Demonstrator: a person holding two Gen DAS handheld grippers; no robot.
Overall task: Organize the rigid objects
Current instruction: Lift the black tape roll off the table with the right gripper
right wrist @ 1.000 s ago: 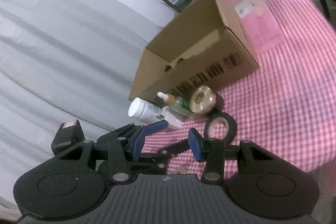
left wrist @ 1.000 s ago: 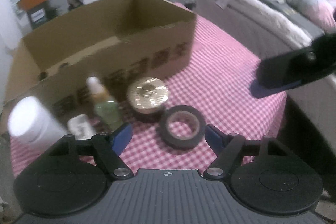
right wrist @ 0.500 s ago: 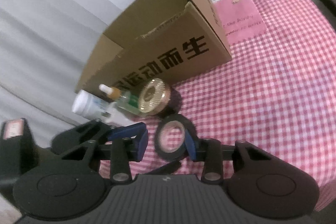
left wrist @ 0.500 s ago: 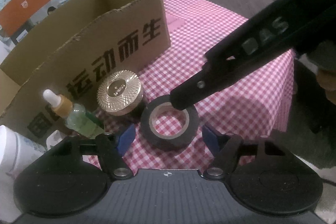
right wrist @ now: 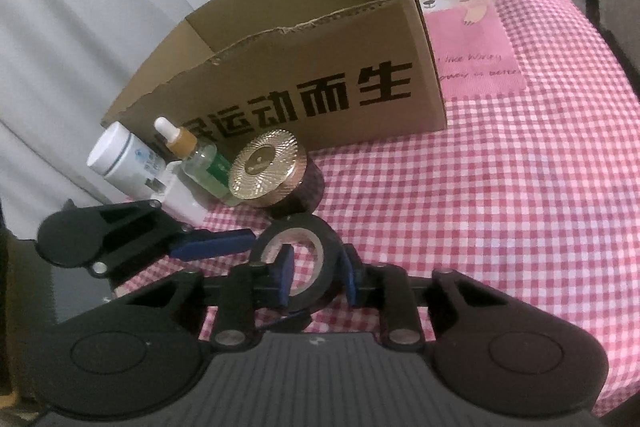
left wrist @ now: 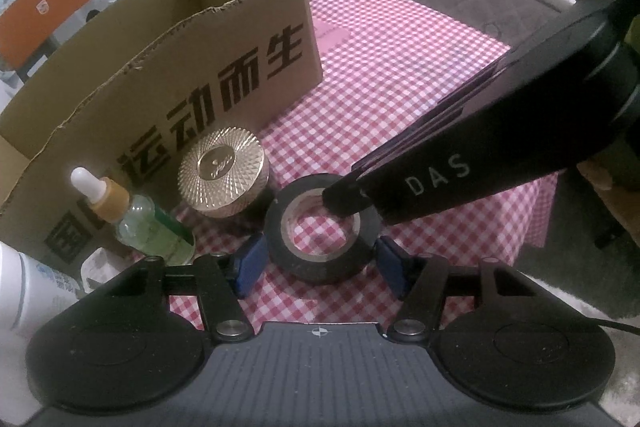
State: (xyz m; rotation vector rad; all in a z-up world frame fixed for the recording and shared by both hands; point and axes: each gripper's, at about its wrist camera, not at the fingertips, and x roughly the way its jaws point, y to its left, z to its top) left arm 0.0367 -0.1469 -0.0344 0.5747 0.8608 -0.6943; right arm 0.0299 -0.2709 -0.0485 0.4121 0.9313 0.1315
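the black tape roll [right wrist: 298, 259] lies flat on the checked tablecloth [right wrist: 500, 207] at lower centre of the right wrist view, just in front of the gold-lidded jar [right wrist: 266, 169]. it looks light, stiff and a little slick on its outer band, so the ring wall is the place to take it. the right gripper [right wrist: 316, 273] has one finger inside the hole and one outside, narrowed around that wall (whether the pads already pinch i cannot tell). the left gripper [left wrist: 322, 261] is spread wide, straddling the roll without touching.

count: one tape roll, one jar, one dropper bottle [right wrist: 198, 159], one white bottle [right wrist: 120, 161], one small white block [right wrist: 180, 197], one cardboard box [right wrist: 320, 59] behind them.
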